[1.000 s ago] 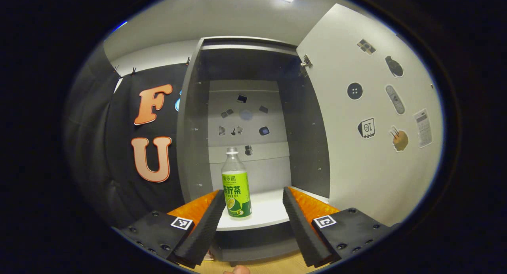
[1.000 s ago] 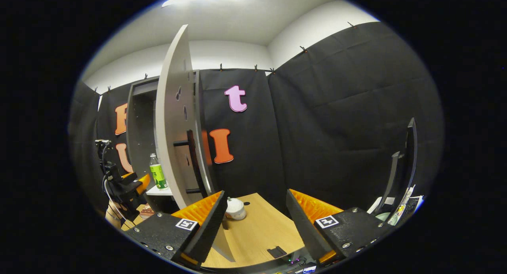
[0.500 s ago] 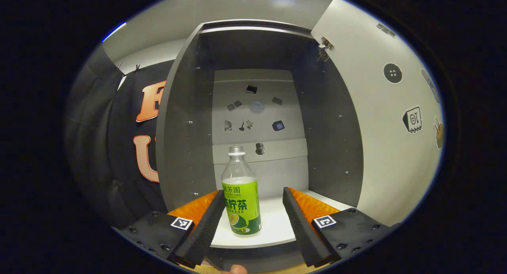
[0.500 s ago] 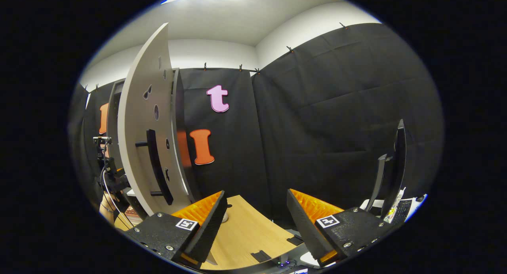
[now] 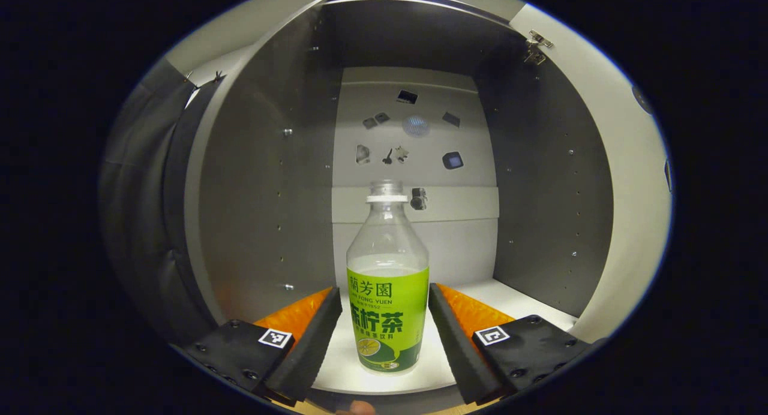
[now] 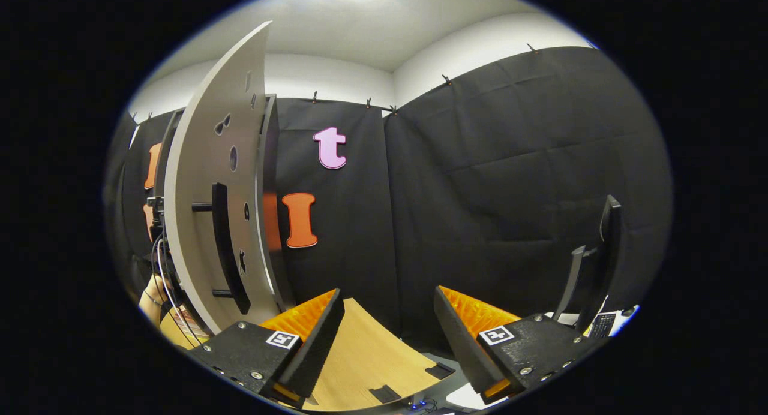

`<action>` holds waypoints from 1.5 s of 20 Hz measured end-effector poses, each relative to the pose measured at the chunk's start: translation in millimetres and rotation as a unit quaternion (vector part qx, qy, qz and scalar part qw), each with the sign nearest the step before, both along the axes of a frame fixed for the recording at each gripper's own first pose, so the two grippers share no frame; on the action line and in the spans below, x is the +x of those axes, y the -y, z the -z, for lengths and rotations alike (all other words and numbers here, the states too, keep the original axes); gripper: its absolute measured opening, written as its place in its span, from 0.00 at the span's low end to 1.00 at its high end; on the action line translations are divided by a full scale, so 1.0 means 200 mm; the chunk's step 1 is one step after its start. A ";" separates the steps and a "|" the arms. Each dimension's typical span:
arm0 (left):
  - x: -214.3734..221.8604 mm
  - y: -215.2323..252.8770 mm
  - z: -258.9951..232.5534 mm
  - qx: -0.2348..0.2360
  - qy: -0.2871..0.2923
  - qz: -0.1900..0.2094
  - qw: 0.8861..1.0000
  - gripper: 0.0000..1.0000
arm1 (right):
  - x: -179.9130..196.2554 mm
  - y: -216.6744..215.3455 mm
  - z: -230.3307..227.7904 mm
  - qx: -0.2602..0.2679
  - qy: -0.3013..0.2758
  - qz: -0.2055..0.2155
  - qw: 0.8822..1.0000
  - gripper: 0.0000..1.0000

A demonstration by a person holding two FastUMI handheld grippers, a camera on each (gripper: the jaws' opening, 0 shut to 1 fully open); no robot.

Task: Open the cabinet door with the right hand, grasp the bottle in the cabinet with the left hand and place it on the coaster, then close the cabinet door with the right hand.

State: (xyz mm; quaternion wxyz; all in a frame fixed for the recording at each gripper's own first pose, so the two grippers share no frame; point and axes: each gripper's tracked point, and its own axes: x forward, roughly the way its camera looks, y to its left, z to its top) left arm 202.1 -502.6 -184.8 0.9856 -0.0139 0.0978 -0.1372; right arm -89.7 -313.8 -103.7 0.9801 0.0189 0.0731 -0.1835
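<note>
A clear bottle (image 5: 388,283) with a green label and a white cap ring stands upright on the white cabinet floor (image 5: 516,295). My left gripper (image 5: 383,301) is open, with one finger on each side of the bottle's lower half. I cannot tell whether the fingers touch it. The grey cabinet (image 5: 264,181) surrounds it, and its door (image 5: 624,163) is swung open on the right. In the right gripper view the open door (image 6: 198,163) with its black bar handle (image 6: 223,247) stands at the left. My right gripper (image 6: 387,331) is open and holds nothing, off to the door's right over the wooden table (image 6: 366,355).
Small stickers dot the cabinet's back wall (image 5: 414,223). A dark monitor (image 6: 594,259) stands at the far right of the table. A person's hand (image 6: 150,295) with cables shows behind the door's left edge.
My left gripper has moved forward into the cabinet, so the bottle now stands between its fingers. The right gripper has swung slightly right and drawn back from the door.
</note>
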 end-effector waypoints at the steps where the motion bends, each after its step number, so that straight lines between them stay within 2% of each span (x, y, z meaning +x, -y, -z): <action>1: 0.01 0.02 0.02 -0.002 -0.005 0.005 1.000 0.95 | 0.01 -0.01 0.01 0.000 0.000 -0.002 1.000 0.93; 3: 0.02 0.03 0.06 -0.005 -0.014 0.008 1.000 0.95 | 0.04 -0.03 0.02 -0.002 -0.003 -0.003 1.000 0.93; 7: 0.00 0.08 0.05 -0.022 -0.017 0.028 0.999 0.81 | 0.04 -0.05 0.01 -0.005 0.000 -0.006 1.000 0.93; 10: -0.07 0.10 0.01 -0.034 -0.019 0.044 0.998 0.76 | 0.05 -0.04 0.00 -0.007 0.005 -0.003 1.000 0.93; 11: -0.09 0.09 -0.02 -0.036 -0.016 0.047 0.998 0.75 | 0.04 -0.05 -0.01 -0.006 0.007 -0.003 1.000 0.99; 19: -0.40 -0.06 -0.29 -0.026 0.028 0.076 0.996 0.77 | -0.06 -0.15 -0.11 -0.017 0.026 -0.014 0.999 0.99; 20: -0.45 -0.10 -0.32 -0.023 0.033 0.075 0.996 0.75 | -0.08 -0.16 -0.13 -0.021 0.028 -0.016 0.999 0.99; 21: -0.49 -0.13 -0.33 -0.023 0.036 0.077 0.996 0.73 | -0.10 -0.19 -0.15 -0.025 0.029 -0.020 0.999 0.93; 30: -0.81 -0.54 -0.32 -0.016 0.040 0.081 0.996 0.75 | -0.16 -0.57 -0.28 -0.036 0.042 -0.076 0.996 0.93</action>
